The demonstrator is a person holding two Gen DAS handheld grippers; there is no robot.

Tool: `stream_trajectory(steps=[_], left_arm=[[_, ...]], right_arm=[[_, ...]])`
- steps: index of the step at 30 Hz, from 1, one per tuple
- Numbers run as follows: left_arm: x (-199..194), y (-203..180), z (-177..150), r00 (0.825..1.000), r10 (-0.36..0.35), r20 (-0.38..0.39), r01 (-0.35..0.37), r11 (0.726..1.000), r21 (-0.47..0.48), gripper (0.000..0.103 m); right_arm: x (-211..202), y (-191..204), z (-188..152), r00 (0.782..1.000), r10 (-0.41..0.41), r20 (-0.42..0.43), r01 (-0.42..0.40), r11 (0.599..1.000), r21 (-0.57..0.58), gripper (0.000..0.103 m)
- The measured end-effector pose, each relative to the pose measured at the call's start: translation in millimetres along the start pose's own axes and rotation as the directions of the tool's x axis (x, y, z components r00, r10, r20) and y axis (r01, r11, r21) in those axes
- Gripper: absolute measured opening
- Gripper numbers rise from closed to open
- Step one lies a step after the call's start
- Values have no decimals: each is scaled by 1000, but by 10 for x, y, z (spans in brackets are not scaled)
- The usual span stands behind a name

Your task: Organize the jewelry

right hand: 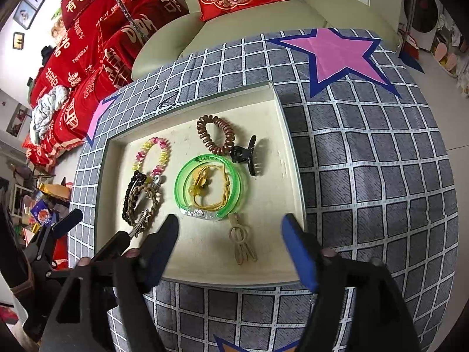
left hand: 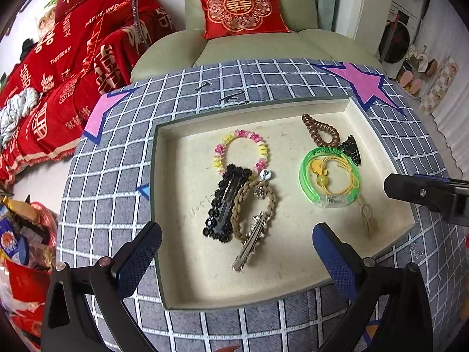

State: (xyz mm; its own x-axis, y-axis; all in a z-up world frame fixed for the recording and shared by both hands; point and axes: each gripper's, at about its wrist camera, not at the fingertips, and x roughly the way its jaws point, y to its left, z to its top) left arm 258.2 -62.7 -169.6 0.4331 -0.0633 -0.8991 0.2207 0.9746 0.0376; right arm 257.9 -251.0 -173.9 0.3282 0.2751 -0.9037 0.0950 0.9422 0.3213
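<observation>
While both of my claws hang over the near edge of the tray [left hand: 381, 143], neither has hold of anything: my left gripper [left hand: 237, 252] stands spread as wide as it goes, with only the tray floor between its pads, and my right gripper [right hand: 231, 246] is well open too, empty over the tray's near edge. No earlier view tells me more than that.

All the jewelry lies inside the shallow cream tray, which sits on a table covered in a grey checked cloth [left hand: 117, 182] with pink stars. Toward the tray's left side a pink-and-yellow bead bracelet [left hand: 241, 149] lies farthest from me; touching its near side are a black beaded hair clip [left hand: 227, 202], a braided tan hair tie [left hand: 255, 208] overlapping that clip, and a silver clip [left hand: 249, 249] pointing at the near edge. Toward the right side a brown spiral hair tie [left hand: 319, 130] lies by the far right corner, a black claw clip [left hand: 350, 149] just beside it, and a green bangle [left hand: 329, 176] nearer, ringed around a yellow cord charm [left hand: 325, 176]. A tan tassel [left hand: 370, 220] trails from the bangle toward the near right corner.

Beyond the table's far edge stands a pale green armchair [left hand: 293, 44] with a red cushion [left hand: 240, 7].
</observation>
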Motion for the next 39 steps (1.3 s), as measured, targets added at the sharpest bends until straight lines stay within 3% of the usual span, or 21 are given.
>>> stream_trajectory(steps=[3,17,23,32,39], left_arm=[[-54,17,-55,1000,-10,-7,10,1000,-12,103],[-549,107,-540,997,64,-50,-66,997,-42,103],[-857,205,-695,994,98,-50,-101,993,-62,103],[-1342,303,-924,995,75,-58,-80,992,-100,103],[-1781,348,-1037,995,99,14,-97,990,-102,103]], right_arm=[[-3,13,-35,1000,6,-21,-6,1000,2,80],[-278,169,-483,998,-18,-64,17,1000,-22,87],[-559,250,-743,998,-55,-9,55,998,-9,88],[-1159,488,-1068,984,-130,121,138,989,-57,89],[-1524,632,-1256,973,-162,164,173,983,-54,89]])
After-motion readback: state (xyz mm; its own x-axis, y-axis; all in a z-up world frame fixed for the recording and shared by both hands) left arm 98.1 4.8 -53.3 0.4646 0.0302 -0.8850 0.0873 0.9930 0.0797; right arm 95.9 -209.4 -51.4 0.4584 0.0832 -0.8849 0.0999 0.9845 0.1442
